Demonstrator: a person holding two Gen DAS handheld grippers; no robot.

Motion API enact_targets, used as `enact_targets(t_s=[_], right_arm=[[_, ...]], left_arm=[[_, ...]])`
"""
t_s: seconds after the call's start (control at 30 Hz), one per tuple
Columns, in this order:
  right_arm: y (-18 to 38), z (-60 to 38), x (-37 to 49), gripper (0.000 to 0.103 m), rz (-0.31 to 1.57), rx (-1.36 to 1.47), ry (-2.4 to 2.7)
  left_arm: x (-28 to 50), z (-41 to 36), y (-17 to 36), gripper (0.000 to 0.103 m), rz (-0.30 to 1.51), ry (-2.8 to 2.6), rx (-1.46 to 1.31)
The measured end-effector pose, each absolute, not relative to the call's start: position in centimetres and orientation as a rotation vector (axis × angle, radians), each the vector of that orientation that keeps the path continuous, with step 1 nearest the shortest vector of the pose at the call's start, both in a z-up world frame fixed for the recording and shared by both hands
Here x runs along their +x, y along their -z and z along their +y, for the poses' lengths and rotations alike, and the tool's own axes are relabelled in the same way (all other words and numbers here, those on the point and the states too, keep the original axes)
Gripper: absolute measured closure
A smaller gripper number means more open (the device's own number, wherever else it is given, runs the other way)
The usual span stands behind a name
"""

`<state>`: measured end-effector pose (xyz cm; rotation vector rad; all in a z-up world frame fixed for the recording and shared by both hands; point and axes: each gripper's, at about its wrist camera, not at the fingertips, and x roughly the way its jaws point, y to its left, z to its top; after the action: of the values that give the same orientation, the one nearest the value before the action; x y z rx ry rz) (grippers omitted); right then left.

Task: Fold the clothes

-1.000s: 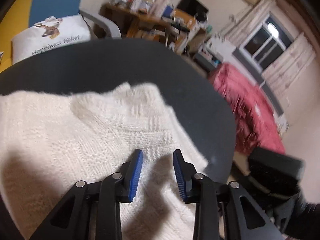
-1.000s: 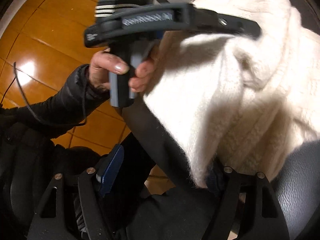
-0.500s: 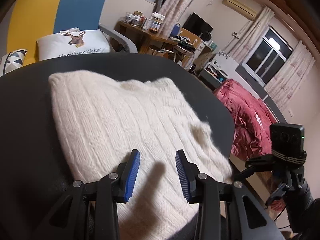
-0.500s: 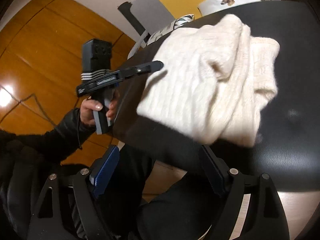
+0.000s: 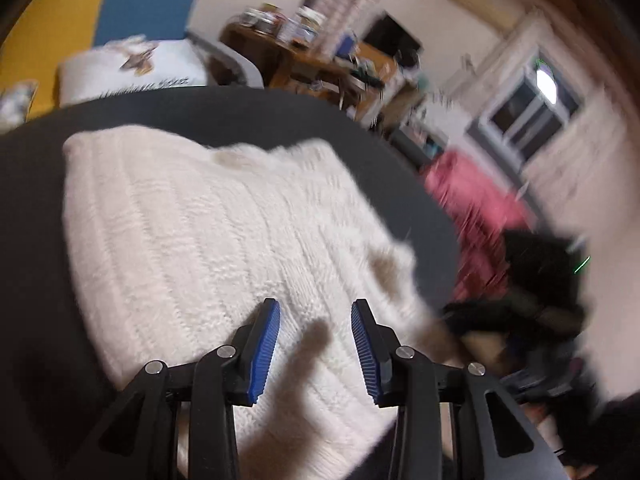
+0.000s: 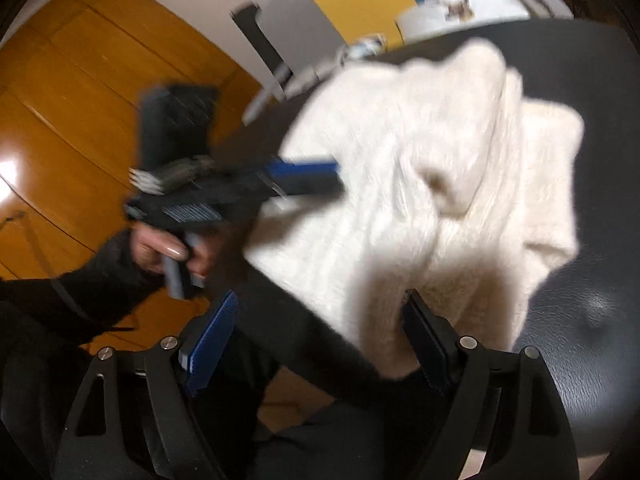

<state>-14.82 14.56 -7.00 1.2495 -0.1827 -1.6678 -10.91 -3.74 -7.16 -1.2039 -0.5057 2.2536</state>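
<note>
Sweater (image 5: 224,240) lies beneath parted left fingers (image 5: 264,344).

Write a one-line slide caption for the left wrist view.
Open left gripper hovers over a folded cream knitted sweater lying on a round black table.

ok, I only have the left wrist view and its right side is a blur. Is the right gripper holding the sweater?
Observer: No. The right gripper has just been opening. Its jaws stand wide, with the sweater's near corner between them, not pinched.
Operator: Is that corner on the table?
Observer: It reaches the table's near edge, right by one finger. I cannot tell whether it hangs over.
Operator: Does the top lie flat from that side?
Observer: No. A thick fold humps up along the middle, with a flatter layer showing beyond it.
</note>
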Motion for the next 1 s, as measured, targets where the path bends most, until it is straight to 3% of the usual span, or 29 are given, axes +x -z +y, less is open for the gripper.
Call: enact_targets(t_s=[0.17,0.37,0.47,0.63,0.87,0.93,0.97,1.0], right_arm=[[5.9,16.9,-13.7,0.018,-0.321,1.174,1.686],[6.7,19.4,-12.5,0.015,-0.502,1.217,1.741],[6.5,19.3,-12.7,0.015,-0.561,1.215,1.775],[6.6,17.0,-13.0,0.015,-0.488,1.244,1.803],[6.7,15.0,-12.6,0.015,-0.342,1.237,1.870],[6.6,14.7,-12.5,0.015,-0.324,1.230,1.883],[6.7,14.6,-12.5,0.015,-0.326,1.230,1.888],[6.8,14.5,-12.4,0.015,-0.331,1.231,1.890]], left_arm=[[-6.5,-10.4,7.5,0.062,-0.867,-2.198,-1.128],[-0.8,-13.1,11.2,0.059,-1.036,-2.150,-1.186],[0.1,-13.0,13.3,0.052,-1.118,-2.109,-1.215],[-0.1,-13.0,14.2,0.048,-1.254,-2.041,-1.163],[-1.4,-11.1,14.0,0.047,-1.227,-2.035,-1.246],[-1.8,-10.6,14.0,0.049,-1.228,-2.039,-1.269],[-1.9,-10.4,13.9,0.057,-1.219,-2.045,-1.272],[-1.9,-10.3,13.9,0.081,-1.205,-2.054,-1.280]])
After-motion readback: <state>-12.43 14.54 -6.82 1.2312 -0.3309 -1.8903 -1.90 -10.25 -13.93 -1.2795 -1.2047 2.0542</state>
